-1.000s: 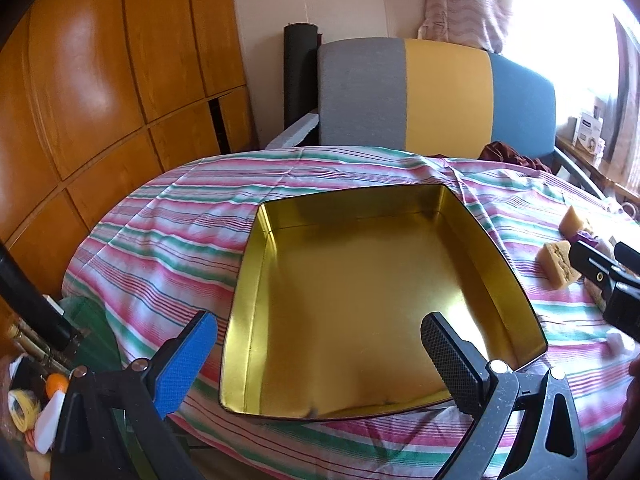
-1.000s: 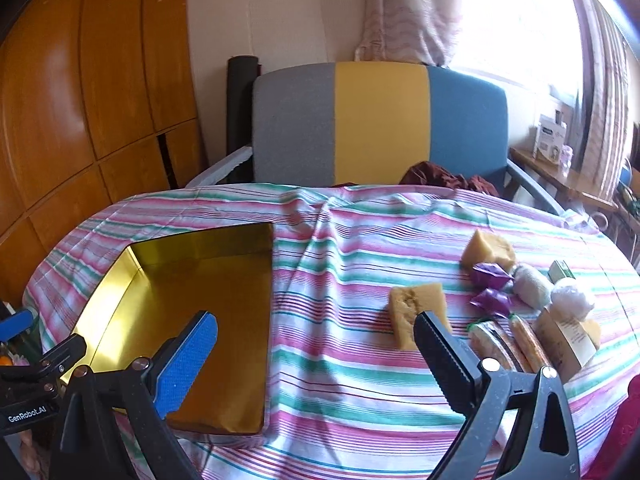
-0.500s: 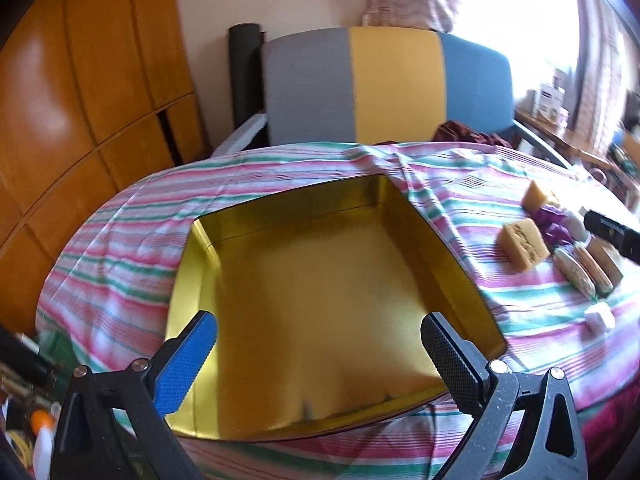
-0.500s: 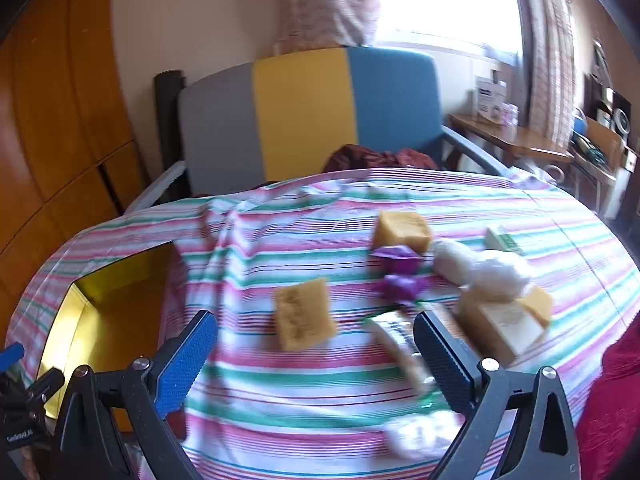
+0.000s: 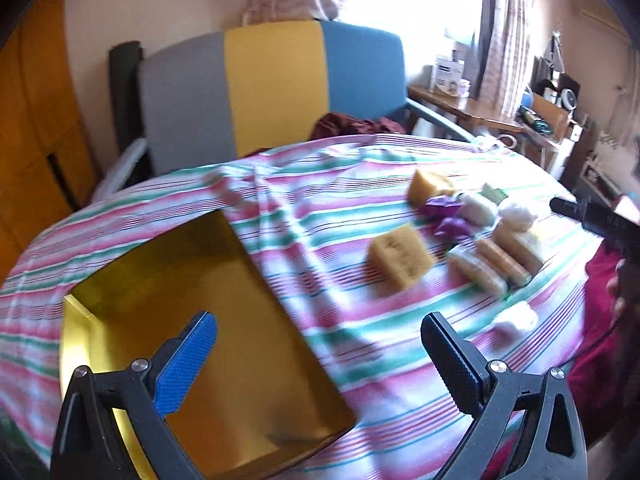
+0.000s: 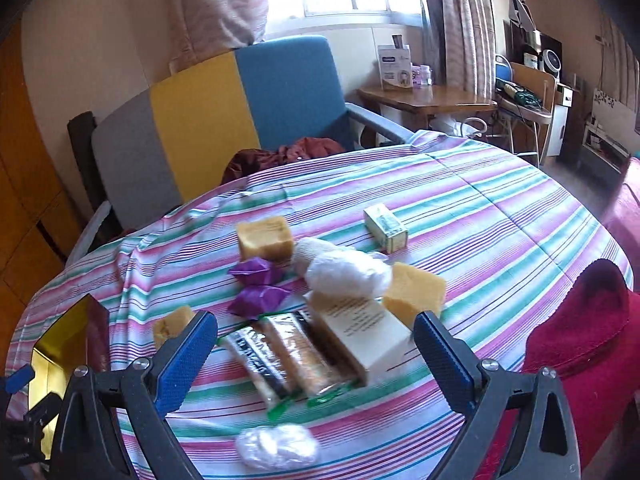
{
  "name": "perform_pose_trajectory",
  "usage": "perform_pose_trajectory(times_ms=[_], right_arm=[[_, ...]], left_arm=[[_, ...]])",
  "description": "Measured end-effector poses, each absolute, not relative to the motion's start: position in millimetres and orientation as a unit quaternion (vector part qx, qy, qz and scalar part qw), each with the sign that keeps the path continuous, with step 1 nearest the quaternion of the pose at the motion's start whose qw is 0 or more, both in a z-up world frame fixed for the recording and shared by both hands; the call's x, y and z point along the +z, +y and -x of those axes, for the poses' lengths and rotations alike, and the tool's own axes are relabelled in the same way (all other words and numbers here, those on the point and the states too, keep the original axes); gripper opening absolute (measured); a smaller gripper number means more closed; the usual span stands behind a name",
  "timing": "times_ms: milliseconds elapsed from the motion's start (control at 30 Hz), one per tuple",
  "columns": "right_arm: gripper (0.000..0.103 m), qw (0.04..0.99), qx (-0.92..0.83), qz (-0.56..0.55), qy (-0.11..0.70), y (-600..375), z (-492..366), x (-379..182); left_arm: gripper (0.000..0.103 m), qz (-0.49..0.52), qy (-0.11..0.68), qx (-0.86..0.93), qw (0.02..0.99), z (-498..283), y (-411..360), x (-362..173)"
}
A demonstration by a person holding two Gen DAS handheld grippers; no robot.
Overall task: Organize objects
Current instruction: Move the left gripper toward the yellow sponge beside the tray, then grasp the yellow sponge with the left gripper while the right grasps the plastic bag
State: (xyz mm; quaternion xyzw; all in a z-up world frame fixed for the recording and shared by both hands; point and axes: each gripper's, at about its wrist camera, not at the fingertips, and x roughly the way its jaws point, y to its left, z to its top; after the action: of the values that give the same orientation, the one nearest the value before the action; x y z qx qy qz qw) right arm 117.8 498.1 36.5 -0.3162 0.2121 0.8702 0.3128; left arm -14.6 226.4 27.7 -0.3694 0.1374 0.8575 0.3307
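Right, I see the pink-and-green striped tablecloth [image 6: 500, 216], then the empty gold square tin [image 5: 224, 360] under my left gripper [image 5: 318, 356], fingers wide, holding nothing. My right gripper [image 6: 314, 354], equally wide and empty, hovers over the cream rectangular box [image 6: 360, 330] and wrapped biscuit packs [image 6: 280, 356]; purple wrappers [image 6: 256, 284] sit beyond.

Tray [image 5: 256, 280]: gold-tone metal, glossy, reflective walls; tablecloth [image 6: 500, 232]: striped woven cloth, matt, creased; yellow blocks [image 6: 264, 236]: porous, spongy-looking, matt; purple wrappers [image 6: 256, 280]: shiny crinkled foil or film; snack bars [image 6: 280, 356]: clear glossy plastic wrap; box [image 6: 364, 332]: matt printed card; gripper pads [image 6: 184, 356]: textured blue and black, prob. rubber.
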Motion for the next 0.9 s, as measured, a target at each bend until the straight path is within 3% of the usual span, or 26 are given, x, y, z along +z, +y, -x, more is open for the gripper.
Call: perform_pose_trajectory(times_ms=[333,633,733,800,900], right_arm=[[0.101,0.303,0.860,0.315,0.262,525.8,-127.3,17.8],[0.101,0.287,0.851,0.306,0.317,539.4,-135.6,8.9],[0.101,0.284,0.846,0.321,0.317,539.6,-131.5,7.0],[0.101,0.278,0.844,0.338,0.311,540.4,-126.2,6.3],[0.101,0.291,0.841,0.354,0.289,547.3,-116.7,12.1]], left_arm=[[0.100,0.440,0.149,0.826,0.319,59.0,333.7,-7.2],[0.097,0.500,0.136,0.806,0.284,91.6,381.9,-60.1],[0.083,0.508,0.116,0.796,0.309,88.8,385.4,-65.4],[0.059,0.508,0.111,0.788,0.329,84.3,386.8,-64.4],[0.057,0.490,0.127,0.790,0.344,74.5,390.0,-60.6]])
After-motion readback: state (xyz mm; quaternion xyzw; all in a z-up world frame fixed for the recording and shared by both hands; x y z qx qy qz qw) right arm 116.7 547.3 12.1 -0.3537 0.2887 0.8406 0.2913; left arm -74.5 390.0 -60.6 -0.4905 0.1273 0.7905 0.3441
